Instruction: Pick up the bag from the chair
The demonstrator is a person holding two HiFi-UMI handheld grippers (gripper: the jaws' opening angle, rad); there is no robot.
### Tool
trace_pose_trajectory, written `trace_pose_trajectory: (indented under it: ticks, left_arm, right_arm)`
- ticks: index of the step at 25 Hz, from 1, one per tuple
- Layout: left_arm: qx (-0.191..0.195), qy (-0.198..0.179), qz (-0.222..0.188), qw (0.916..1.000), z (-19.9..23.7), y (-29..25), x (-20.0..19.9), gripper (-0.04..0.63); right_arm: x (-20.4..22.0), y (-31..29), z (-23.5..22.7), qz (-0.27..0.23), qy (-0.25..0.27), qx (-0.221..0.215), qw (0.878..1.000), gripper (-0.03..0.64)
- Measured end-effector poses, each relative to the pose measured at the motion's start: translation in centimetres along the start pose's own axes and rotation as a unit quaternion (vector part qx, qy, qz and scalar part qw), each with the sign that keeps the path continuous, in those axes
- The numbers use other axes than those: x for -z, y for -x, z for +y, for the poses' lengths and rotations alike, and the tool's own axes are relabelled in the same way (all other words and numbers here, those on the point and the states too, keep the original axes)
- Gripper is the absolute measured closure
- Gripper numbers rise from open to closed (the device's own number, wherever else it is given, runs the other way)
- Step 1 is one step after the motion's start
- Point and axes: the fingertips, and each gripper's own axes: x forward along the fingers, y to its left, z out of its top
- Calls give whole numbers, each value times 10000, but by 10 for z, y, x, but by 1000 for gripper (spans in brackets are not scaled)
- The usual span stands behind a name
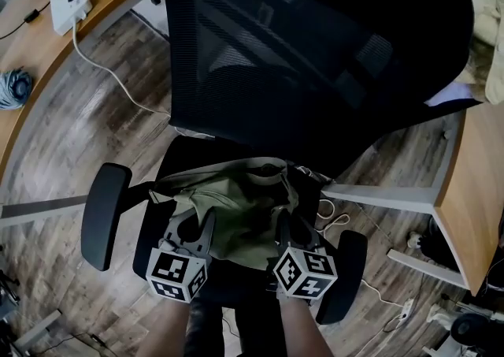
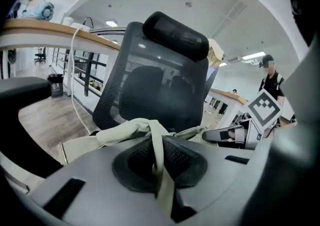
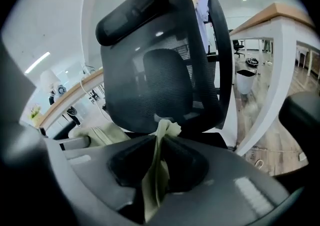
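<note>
Left gripper [image 1: 198, 229]: clenched on olive strap [image 2: 158, 142] of bag [image 1: 236, 204]. Right gripper [image 1: 288, 228]: clenched on fold [image 3: 159, 162] of same bag. Found bag bunched on black mesh chair [image 1: 315, 64]; possibly lifted slightly, contact underneath unclear.

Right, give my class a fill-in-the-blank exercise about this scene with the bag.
1. The olive bag lies on a black office ____.
2. The left tool and the right tool are both ____ on the bag's fabric.
3. The backrest behind the bag is made of black ____.
Missing words: chair; shut; mesh.
</note>
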Motion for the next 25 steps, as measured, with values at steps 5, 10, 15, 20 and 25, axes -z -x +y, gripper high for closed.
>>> trace_pose_trajectory:
  ticks: [5,10,15,20,25]
  left_arm:
    - [40,102,-256,9996,0,22,-12,578]
    - [115,91,-426,9990,-10,42,-21,580]
    - [185,172,-539,9982,-20,61,-27,580]
    - [211,246,-638,9974,-25,76,-32,580]
    - [269,194,-742,9967,-31,84,-41,580]
  right_arm:
    - [-12,25,21,-401,21,-416,9983,561]
    - [-18,54,44,-679,50,-803,9944,565]
    - [-18,80,65,-900,133,-1077,9900,565]
    - [-26,98,75,-1156,220,-1202,9857,566]
    - [-38,110,79,-1324,320,-1211,9832,566]
